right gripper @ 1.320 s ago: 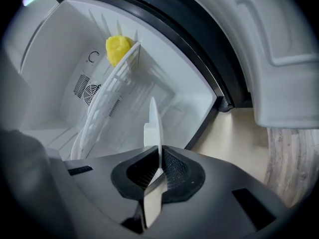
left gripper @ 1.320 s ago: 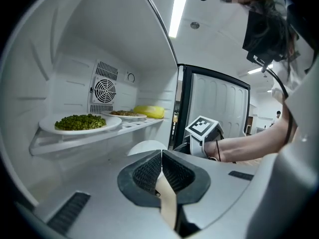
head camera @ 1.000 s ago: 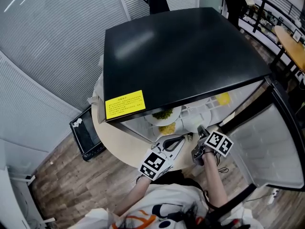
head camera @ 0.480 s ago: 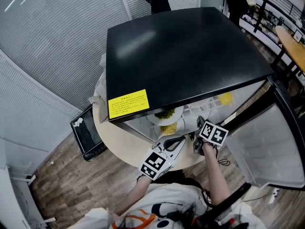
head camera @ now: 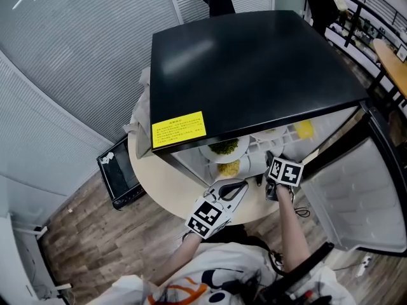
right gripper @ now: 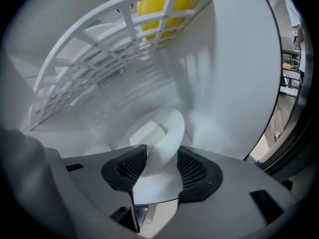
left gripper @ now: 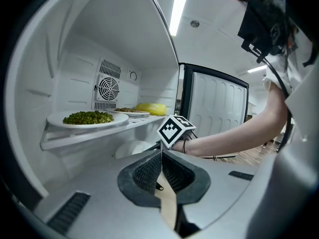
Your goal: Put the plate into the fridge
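My right gripper [right gripper: 158,159] is reached into the fridge [head camera: 254,62], and its jaws are opening, with the near rim of the white plate [right gripper: 160,131] between the 2 dark pads [right gripper: 192,171]. The pads no longer seem to press on the rim. The plate is in the lower compartment, under the white grid shelf [right gripper: 94,54], and a pale block lies on it. A yellow item [right gripper: 164,4] sits on top of that shelf, near the back.

My left gripper [left gripper: 162,156] is pressed together with nothing between its jaws, and it hangs at the fridge mouth, to the left of the right one. From there I see 1 plate of green peas [left gripper: 87,117] on the shelf's left end and a 2nd dish [left gripper: 128,112] behind it. The fridge door [head camera: 362,196] stands open at my right.
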